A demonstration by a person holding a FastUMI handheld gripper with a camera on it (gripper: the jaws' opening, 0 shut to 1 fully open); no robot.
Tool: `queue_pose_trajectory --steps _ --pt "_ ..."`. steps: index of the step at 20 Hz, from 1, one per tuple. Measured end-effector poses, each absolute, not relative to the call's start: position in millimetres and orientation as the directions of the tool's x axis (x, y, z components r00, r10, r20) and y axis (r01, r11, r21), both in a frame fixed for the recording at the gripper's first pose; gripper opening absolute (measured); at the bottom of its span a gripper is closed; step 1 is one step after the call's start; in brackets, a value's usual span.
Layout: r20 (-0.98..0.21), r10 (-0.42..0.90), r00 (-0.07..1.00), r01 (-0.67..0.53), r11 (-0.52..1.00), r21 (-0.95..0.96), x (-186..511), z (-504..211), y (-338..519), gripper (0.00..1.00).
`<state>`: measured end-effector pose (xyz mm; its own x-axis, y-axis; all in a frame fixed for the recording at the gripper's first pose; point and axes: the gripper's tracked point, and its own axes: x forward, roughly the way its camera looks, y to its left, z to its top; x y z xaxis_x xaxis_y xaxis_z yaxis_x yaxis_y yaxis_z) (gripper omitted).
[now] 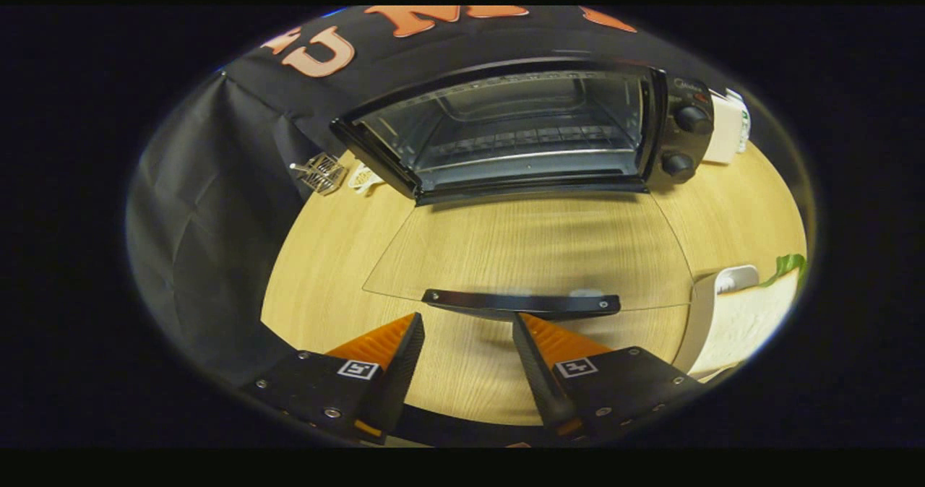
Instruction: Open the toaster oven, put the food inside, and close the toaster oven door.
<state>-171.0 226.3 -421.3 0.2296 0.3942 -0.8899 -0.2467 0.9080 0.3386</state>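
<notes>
The toaster oven (520,129) stands at the far edge of the tabletop (325,256), its glass door (527,256) folded flat toward the gripper (466,324), so opening looks done. Its black handle (522,303) lies just ahead of the fingertips, which are spread apart and hold nothing. The cavity, with its wire rack, looks bare; loading the food and closing the door are left.

Black toaster oven (506,129): glossy casing, clear glass drop-down door (527,256), metal wire rack (527,144) inside. Light wood-grain tabletop (332,270) smooth, matt. Gripper (467,328) fingers apart, ribbed pads.
</notes>
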Motion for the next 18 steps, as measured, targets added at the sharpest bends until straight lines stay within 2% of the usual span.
queue_pose_trajectory --steps 9,18 --pt "-0.920 0.352 0.172 -0.242 0.920 0.307 -177.3 -444.1 222.9 0.74" --pt "-0.851 0.416 0.319 -0.250 0.903 0.348 -154.2 -379.2 203.1 0.78"
